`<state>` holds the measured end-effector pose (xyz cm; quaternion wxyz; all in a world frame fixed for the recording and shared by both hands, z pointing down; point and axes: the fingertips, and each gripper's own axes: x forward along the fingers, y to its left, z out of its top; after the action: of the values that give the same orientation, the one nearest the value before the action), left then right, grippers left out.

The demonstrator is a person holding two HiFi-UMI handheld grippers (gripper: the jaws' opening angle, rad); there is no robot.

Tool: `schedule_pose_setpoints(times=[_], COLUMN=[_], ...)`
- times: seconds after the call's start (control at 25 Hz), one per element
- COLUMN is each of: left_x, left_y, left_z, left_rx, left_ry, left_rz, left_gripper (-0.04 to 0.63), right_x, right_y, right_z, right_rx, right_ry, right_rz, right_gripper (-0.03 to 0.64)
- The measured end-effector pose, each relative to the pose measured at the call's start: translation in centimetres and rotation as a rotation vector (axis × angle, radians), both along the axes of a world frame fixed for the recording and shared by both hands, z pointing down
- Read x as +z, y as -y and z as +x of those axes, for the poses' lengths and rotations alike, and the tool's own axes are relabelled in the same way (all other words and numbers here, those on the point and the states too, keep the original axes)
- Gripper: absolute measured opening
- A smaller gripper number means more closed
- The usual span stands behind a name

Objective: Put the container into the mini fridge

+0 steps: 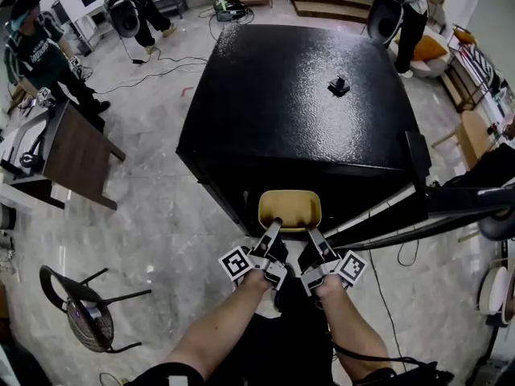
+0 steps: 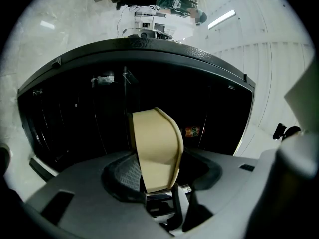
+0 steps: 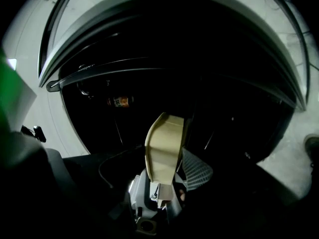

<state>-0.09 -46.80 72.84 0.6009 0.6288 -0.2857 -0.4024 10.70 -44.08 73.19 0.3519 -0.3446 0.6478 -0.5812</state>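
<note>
Tan container [image 1: 290, 209] is held by its edges in the left claw [image 1: 276, 226] and the right claw [image 1: 311, 232], just at the open black mini fridge [image 1: 282, 95], and is not yet set inside.

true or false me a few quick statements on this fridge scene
1. The mini fridge has its door shut. False: the door stands open.
2. The container is beige. True.
3. The left gripper is empty. False: its jaws grip the container.
4. A small black object sits on the fridge top. True.
5. The container lies on the floor. False: it is held at the fridge's front.
</note>
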Motion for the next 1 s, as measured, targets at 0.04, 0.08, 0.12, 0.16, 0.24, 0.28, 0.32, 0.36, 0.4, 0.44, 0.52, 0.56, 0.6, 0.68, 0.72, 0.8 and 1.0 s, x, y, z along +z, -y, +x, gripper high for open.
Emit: schedule_pose_setpoints(times=[0.04,0.08,0.12,0.16,0.24,0.28,0.32,0.36,0.4,0.44,0.52,0.56,0.6,0.68,0.72,0.8,1.0], left_x=[0.0,0.0,0.0,0.0,-0.2,-0.3,-0.2,-0.1,0.1,0.2,0.4,0.5,0.6,0.8,0.8,0.4,0.3], left_y=[0.1,0.2,0.4,0.5,0.7,0.8,0.9,0.9,0.9,1.0,1.0,0.9,0.8,0.7,0.7,0.6,-1.1], left_z=[0.0,0.0,0.0,-0.1,-0.1,0.0,0.1,0.2,0.2,0.1,0.0,0.0,-0.1,-0.5,-0.6,-0.4,-0.9], left_rx=[-0.003,-0.004,-0.005,-0.008,-0.013,-0.012,-0.007,0.000,0.007,0.011,0.015,0.017,0.020,0.025,0.033,0.064,0.118], left_ry=[0.001,0.003,0.007,0.010,0.008,0.005,0.001,-0.001,-0.003,-0.002,0.010,0.018,0.025,0.039,0.050,0.082,0.219], left_rz=[-0.002,-0.005,-0.007,-0.007,-0.001,0.003,0.003,-0.001,-0.006,-0.010,-0.010,-0.014,-0.021,-0.031,-0.030,-0.019,-0.026], left_gripper=[0.230,0.230,0.230,0.230,0.230,0.231,0.232,0.232,0.232,0.232,0.232,0.232,0.232,0.258,0.279,0.291,0.294], right_x=[-0.1,-0.4,-0.7,-0.9,-0.7,-0.5,-0.3,-0.2,-0.1,0.0,0.5,0.7,0.7,0.6,0.6,0.9,-0.9], right_y=[-0.5,-0.9,-1.4,-1.8,-2.2,-2.2,-1.9,-1.5,-1.1,-0.8,-0.5,-0.3,-0.1,0.3,0.5,0.6,2.0], right_z=[0.1,0.2,0.0,-0.4,-1.4,-1.6,-1.7,-1.8,-2.1,-2.5,-3.1,-3.2,-3.4,-3.9,-4.1,-4.3,-5.7], right_rx=[0.004,0.005,-0.002,-0.016,-0.052,-0.064,-0.071,-0.074,-0.079,-0.087,-0.104,-0.108,-0.110,-0.118,-0.124,-0.124,-0.143], right_ry=[-0.011,-0.024,-0.038,-0.054,-0.095,-0.116,-0.134,-0.148,-0.159,-0.168,-0.180,-0.186,-0.191,-0.209,-0.217,-0.220,-0.191], right_rz=[-0.001,0.002,0.010,0.019,0.020,0.013,0.007,0.007,0.011,0.012,0.002,0.001,0.007,0.028,0.026,-0.005,0.082], right_gripper=[0.247,0.247,0.247,0.247,0.244,0.218,0.168,0.131,0.123,0.109,0.101,0.094,0.091,0.086,0.086,0.084,0.085])
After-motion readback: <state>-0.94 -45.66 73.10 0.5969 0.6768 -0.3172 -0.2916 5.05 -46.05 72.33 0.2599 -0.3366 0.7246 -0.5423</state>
